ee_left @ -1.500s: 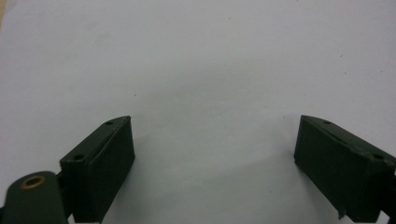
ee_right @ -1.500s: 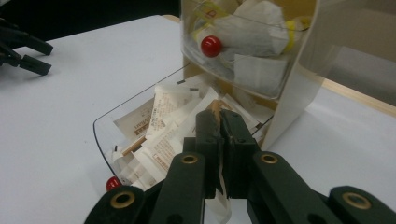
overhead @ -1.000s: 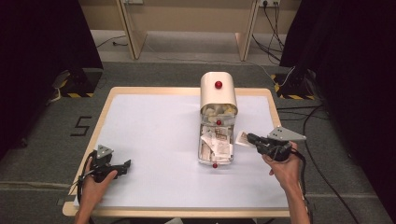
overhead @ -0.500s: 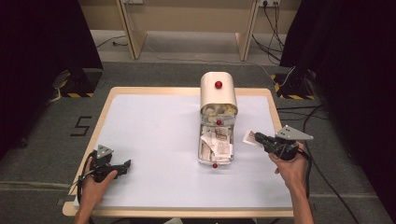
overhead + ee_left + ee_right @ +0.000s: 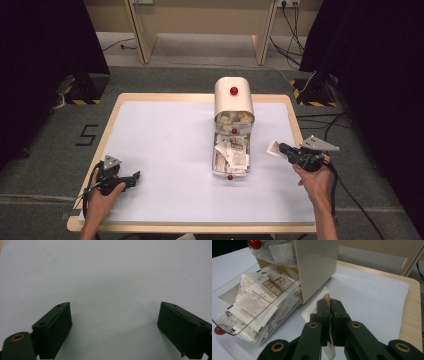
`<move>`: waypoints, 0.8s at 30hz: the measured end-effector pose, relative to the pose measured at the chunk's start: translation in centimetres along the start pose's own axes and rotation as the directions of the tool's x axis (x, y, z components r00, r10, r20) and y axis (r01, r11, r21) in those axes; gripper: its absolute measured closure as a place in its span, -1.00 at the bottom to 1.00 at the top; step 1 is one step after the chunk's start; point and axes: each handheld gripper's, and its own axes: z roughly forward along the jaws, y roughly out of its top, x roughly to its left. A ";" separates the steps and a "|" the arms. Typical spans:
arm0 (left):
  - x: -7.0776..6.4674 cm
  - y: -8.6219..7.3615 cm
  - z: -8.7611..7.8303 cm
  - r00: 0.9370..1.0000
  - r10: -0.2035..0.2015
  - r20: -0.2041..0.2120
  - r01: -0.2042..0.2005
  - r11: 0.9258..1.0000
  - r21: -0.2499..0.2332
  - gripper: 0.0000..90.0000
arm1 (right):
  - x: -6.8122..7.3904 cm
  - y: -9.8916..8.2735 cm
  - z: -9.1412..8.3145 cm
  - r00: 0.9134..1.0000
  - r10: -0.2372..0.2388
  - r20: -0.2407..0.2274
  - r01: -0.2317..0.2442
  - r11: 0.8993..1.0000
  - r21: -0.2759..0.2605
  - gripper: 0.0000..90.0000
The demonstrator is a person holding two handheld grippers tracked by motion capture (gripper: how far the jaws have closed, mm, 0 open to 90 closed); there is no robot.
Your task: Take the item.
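Note:
A cream box (image 5: 233,98) with a red knob stands at the back middle of the table. Its clear drawer (image 5: 231,153) is pulled out toward me and holds several paper sachets (image 5: 257,300). My right gripper (image 5: 283,149) hovers right of the drawer, shut on one sachet (image 5: 274,148). In the right gripper view that sachet (image 5: 326,298) sticks up between the closed jaws of my right gripper (image 5: 329,305), close to the box's side (image 5: 317,267). My left gripper (image 5: 131,178) rests at the front left, open; in the left gripper view my left gripper (image 5: 113,316) shows nothing between its fingers.
A white sheet (image 5: 165,145) covers the wooden table, whose bare edge (image 5: 295,120) runs along the right. Cables trail on the floor at the right. A red knob (image 5: 230,177) marks the drawer's front.
My right gripper has drawn away from the drawer to the right with the sachet in it. The left gripper has stayed put.

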 end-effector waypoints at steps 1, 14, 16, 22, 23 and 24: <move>0.0 0.0 0.0 1.000 0.000 0.000 0.000 1.000 0.000 -0.75 | 0.0 0.0 0.0 1.000 0.000 0.000 0.000 1.000 0.000 0.93; 0.0 0.0 0.0 1.000 0.000 0.000 0.000 1.000 0.000 -0.75 | -1.1 -1.7 0.9 0.999 0.032 0.021 -0.033 0.998 0.051 0.92; 0.0 0.0 0.0 1.000 0.000 0.000 0.000 1.000 0.000 -0.75 | -1.2 -2.1 1.2 0.999 0.035 0.020 -0.036 0.997 0.068 0.92; 0.0 0.0 0.0 1.000 0.000 0.000 0.000 1.000 0.000 -0.75 | -1.0 -2.8 2.1 0.999 0.039 0.014 -0.040 0.994 0.104 0.91; 0.0 0.0 0.0 1.000 0.000 0.000 0.000 1.000 0.000 -0.75 | -1.0 -2.8 2.1 0.999 0.039 0.014 -0.040 0.994 0.104 0.91; 0.0 0.0 0.0 1.000 0.000 0.000 0.000 1.000 0.000 -0.75 | -0.9 -2.8 2.2 0.999 0.041 0.014 -0.042 0.993 0.107 0.90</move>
